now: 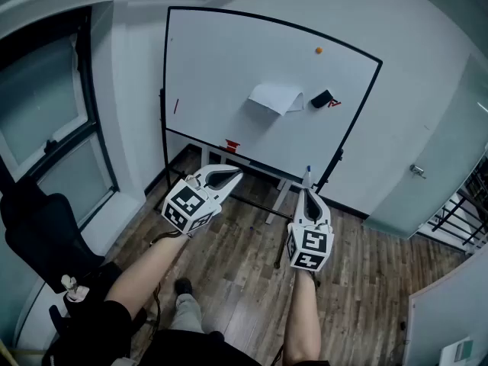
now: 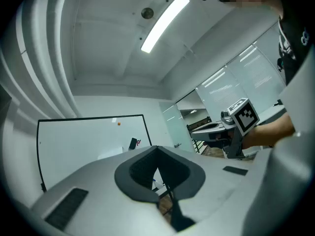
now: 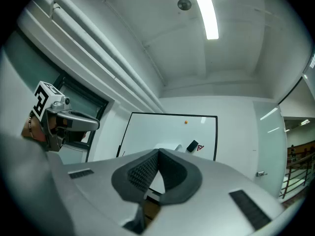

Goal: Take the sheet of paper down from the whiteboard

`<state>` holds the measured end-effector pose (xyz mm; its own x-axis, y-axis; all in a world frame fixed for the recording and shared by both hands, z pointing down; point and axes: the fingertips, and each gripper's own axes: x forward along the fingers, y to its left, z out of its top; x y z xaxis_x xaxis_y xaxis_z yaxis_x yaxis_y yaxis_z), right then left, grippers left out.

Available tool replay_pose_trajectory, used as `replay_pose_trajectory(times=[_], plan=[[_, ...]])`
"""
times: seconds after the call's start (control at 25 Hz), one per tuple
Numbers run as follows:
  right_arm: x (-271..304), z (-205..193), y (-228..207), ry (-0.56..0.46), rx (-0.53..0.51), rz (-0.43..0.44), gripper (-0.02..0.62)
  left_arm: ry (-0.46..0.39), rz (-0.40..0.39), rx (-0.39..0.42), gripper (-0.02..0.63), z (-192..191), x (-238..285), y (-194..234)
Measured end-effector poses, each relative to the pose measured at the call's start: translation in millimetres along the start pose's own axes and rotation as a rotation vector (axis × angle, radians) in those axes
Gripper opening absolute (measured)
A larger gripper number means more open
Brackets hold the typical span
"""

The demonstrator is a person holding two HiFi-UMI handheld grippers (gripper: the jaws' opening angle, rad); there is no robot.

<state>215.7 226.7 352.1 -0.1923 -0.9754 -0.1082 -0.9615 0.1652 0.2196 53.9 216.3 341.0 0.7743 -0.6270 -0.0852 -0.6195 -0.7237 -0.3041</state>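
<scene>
Sheet of paper point(image 1: 276, 97) is hanging just right of centre on the whiteboard point(image 1: 213, 59), with a black eraser point(image 1: 321, 98) just beside it at 3 o'clock and an orange magnet point(image 1: 318, 50) at 1 o'clock. A person is standing well back, pointing the left gripper point(image 1: 235, 175) from 7 o'clock of the sheet and the right gripper point(image 1: 307, 194) from 5 o'clock. Both are keeping their jaws pressed together, gripping nothing.
</scene>
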Motion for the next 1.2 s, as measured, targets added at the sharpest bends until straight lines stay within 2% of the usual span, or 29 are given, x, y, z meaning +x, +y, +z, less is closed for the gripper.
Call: replay_pose_trajectory(times=[0.64,1.2], plan=[[6,-13,0,0.008,0.01,-0.043,0.025,0.036,-0.043,0.033,0.02,-15,11,1],[70,-24,-24,0.027,0.006,-0.072,0.025,0.037,-0.097,0.025,0.021,-38,75,41]])
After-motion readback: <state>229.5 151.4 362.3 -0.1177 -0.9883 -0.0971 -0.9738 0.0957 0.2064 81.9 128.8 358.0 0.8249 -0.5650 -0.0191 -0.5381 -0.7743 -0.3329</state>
